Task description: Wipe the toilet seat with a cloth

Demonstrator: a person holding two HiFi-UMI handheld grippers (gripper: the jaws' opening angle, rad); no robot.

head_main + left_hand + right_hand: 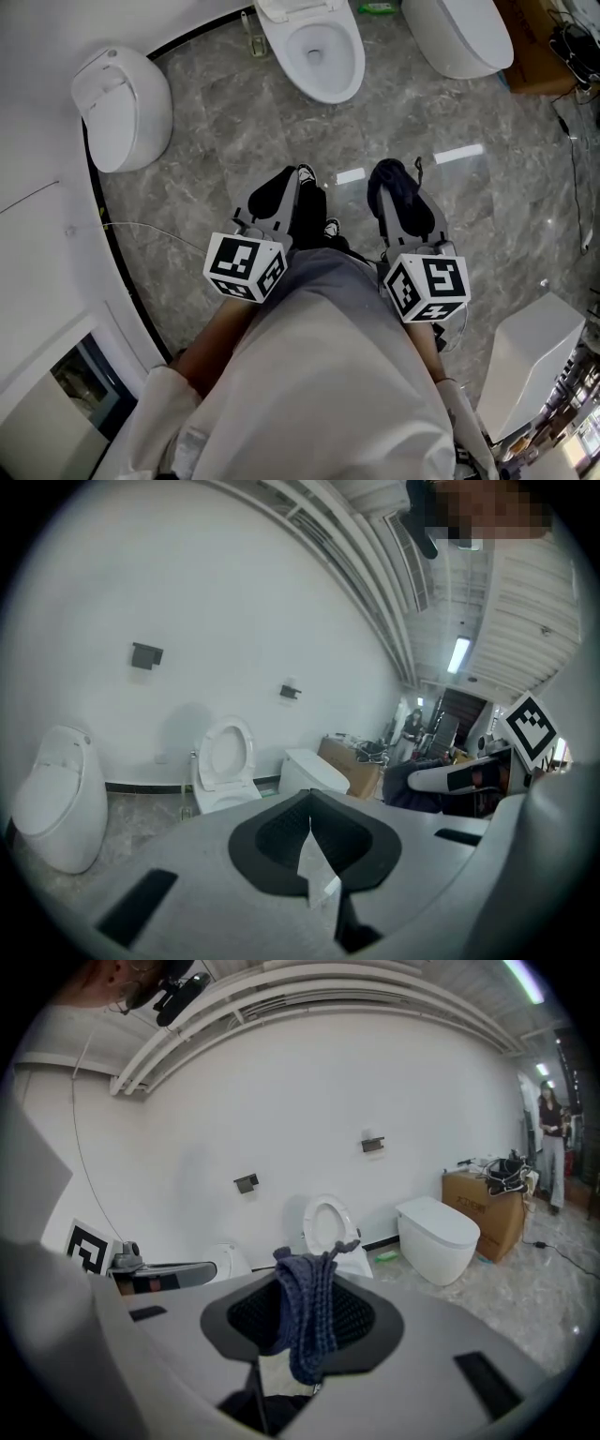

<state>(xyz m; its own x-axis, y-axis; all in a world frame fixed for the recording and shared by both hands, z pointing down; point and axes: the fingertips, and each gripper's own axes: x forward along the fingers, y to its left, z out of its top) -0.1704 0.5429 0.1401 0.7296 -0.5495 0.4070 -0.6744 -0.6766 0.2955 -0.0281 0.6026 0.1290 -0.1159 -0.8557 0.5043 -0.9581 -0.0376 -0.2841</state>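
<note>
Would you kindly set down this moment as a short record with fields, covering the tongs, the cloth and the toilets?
Left tongs: shut, nothing plainly held
Right tongs: shut on the dark blue cloth, which drapes over the tips
Open toilet: lid up, ahead of the person, clear of both tongs
Toilet at left: lid shut
Toilet at right: lid shut, beside a cardboard box
Floor: grey marble
Wiping: not yet begun
</note>
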